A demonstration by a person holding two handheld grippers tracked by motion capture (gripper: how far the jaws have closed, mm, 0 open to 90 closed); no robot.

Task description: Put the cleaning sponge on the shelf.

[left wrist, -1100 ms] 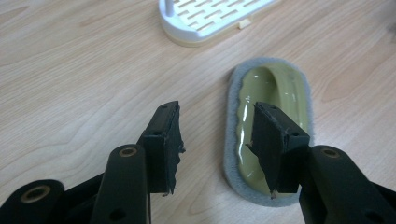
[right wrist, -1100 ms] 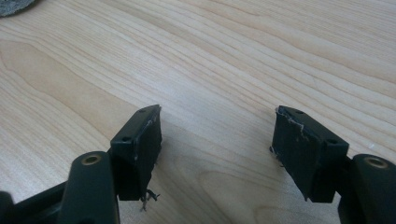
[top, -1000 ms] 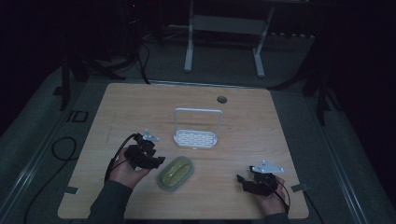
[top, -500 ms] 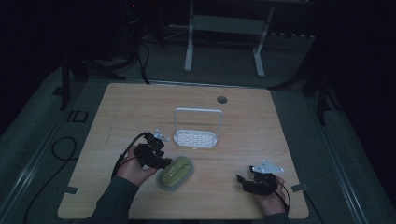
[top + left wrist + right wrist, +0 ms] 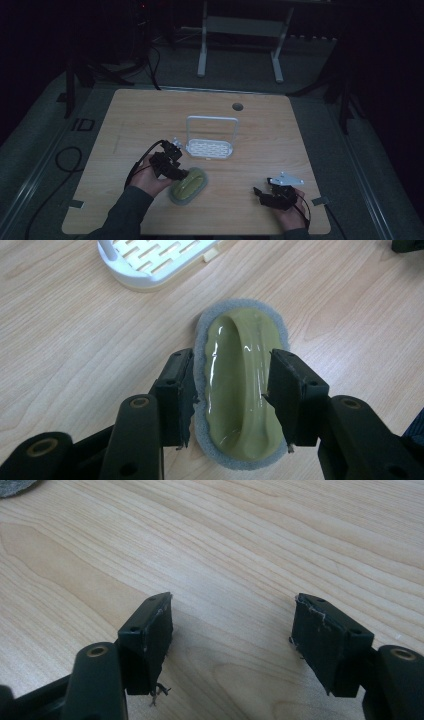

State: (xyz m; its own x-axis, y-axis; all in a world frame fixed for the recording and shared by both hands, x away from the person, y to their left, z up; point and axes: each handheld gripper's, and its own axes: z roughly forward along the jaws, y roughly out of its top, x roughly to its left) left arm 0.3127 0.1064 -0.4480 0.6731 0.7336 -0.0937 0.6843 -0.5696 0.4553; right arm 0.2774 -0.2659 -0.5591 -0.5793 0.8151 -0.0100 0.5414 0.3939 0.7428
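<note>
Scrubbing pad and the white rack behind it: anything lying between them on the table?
Nothing: in the left gripper view, bare wood separates the scrubbing pad from the white rack. The high view shows that gap bare too.

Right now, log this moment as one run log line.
left gripper: open, jaws just opening, astride green scrubber | right gripper: open, nothing between jaws | white rack: beyond scrubber

A dim room is seen. Beyond the left claw, a light wooden surface is ringed by grey floor; a white metal frame stands farther off.
</note>
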